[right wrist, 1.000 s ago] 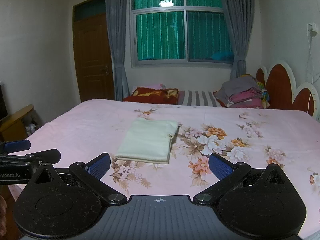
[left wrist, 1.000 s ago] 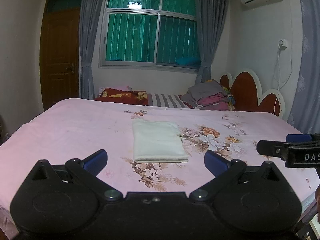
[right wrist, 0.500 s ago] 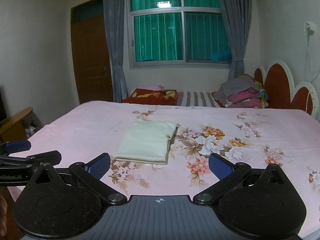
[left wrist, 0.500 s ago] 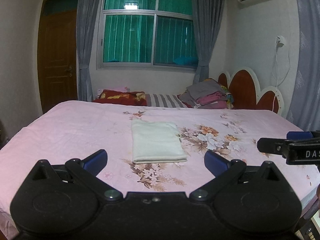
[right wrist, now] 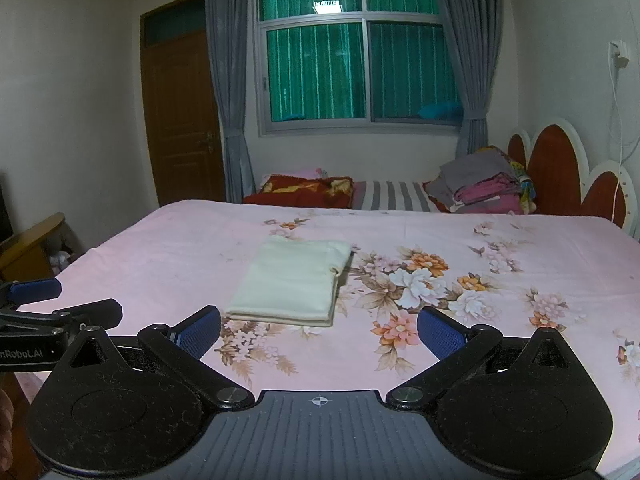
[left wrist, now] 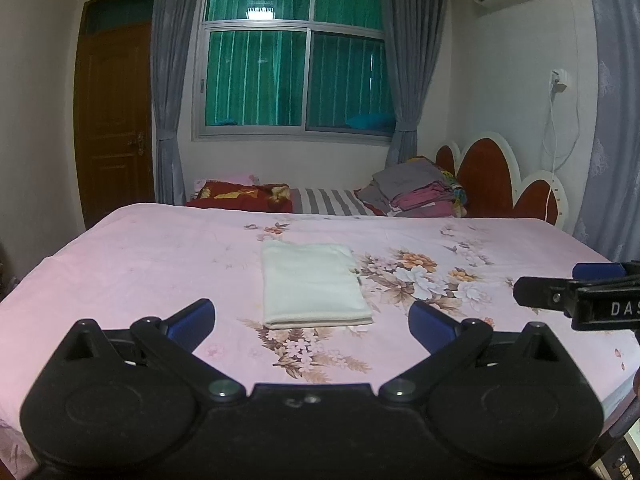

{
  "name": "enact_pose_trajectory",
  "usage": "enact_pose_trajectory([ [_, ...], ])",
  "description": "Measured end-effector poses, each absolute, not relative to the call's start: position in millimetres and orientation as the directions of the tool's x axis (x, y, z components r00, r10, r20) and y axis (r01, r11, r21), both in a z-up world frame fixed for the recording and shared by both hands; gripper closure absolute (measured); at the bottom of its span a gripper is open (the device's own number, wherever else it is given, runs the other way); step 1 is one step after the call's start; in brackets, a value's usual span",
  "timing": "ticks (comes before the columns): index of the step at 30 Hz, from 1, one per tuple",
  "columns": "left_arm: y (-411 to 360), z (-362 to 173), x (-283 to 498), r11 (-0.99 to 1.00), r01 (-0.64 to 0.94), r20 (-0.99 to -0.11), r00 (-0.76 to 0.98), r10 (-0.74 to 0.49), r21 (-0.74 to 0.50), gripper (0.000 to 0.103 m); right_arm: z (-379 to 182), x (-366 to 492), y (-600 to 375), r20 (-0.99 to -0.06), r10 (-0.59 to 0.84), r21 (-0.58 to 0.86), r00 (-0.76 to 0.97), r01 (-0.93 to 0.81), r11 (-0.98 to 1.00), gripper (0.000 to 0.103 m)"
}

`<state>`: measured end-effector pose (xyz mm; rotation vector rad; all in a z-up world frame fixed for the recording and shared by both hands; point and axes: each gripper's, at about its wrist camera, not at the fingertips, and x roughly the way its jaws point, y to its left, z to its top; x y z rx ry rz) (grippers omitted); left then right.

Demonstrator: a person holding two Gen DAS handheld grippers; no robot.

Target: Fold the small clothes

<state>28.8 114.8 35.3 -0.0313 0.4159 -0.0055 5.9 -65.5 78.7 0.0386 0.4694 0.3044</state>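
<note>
Left wrist view: cream garment [left wrist: 314, 284] lies folded on bed [left wrist: 140, 248]; left gripper [left wrist: 311, 320], right gripper [right wrist: 319, 330] both wide apart, empty; fold looks finished

1. My left claw [left wrist: 311, 321] now sits a little higher than a second ago; the folded cloth [left wrist: 312, 283] lies lower in its view.
2. My right claw [right wrist: 319, 333] tilts up slightly too.
</note>
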Motion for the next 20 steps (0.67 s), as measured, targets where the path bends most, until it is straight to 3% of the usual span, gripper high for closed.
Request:
enact_pose_trajectory([
  [20, 109.6, 36.5, 34.2, 1.000, 0.014, -0.397, 0.918, -0.006, 0.018, 0.000, 77.4, 6.3, -71.9, -0.441, 0.297, 0.109, 0.847, -0.278, 0.954, 0.000],
])
